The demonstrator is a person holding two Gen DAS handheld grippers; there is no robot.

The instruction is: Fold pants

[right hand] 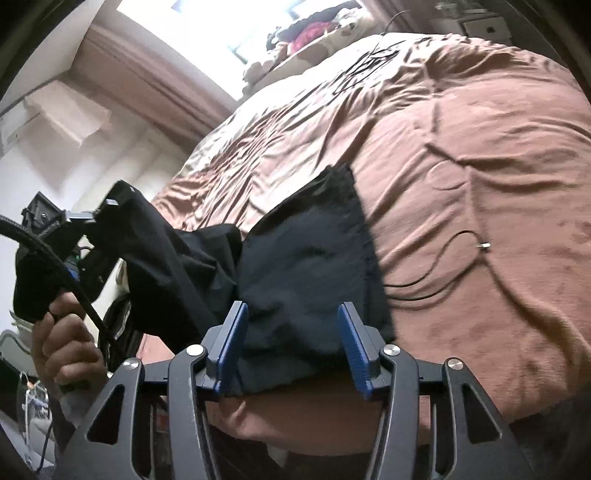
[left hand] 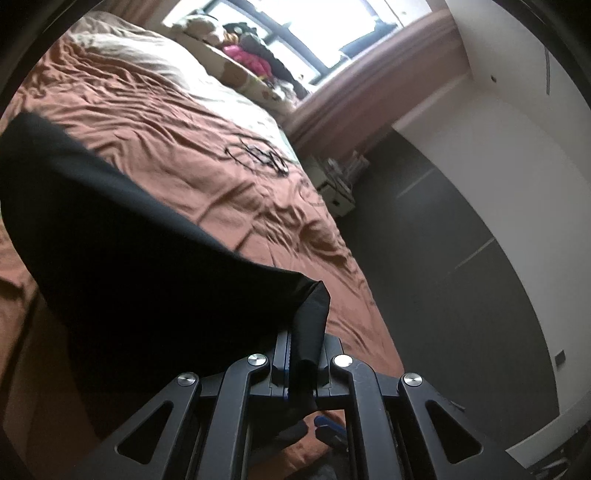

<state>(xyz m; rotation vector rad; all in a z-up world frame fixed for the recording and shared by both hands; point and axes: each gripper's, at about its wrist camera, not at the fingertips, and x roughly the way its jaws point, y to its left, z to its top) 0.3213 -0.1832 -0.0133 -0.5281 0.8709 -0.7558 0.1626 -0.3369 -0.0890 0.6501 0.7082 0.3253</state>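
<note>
- My left gripper [left hand: 301,354] is clamping a bunched corner of the black pants [left hand: 122,236]; the jaws are standing nearly together with the fabric rising between them; a short tail of cloth is hanging down behind the pads.
- In the left wrist view the pants are stretching away from that pinch as a broad dark sheet, lifted off the bed [left hand: 177,147]; the far end of the sheet is running out of frame.
- My right gripper [right hand: 293,345] is standing released; its blue pads [right hand: 232,341] are sitting well apart, with the pants [right hand: 306,266] lying between and beyond them; whether the pads are touching the cloth I cannot tell.
- In the right wrist view one part of the pants is lying flat on the bed [right hand: 480,166], near its close edge; the other part is rising off the bed towards my left gripper [right hand: 107,210], which is holding it aloft beside the bed.
- My left hand [right hand: 64,347] is gripping the handle of that tool; a black braided cable [right hand: 55,266] is running across it.
- The bed is wearing a wrinkled brown cover; thin black cords [right hand: 436,266] are lying on the bed just beside the pants; more cords [left hand: 258,153] are lying further up the bed.
- A pile of clothes [left hand: 251,55] is sitting beyond the bed, under the window [left hand: 295,22].
</note>
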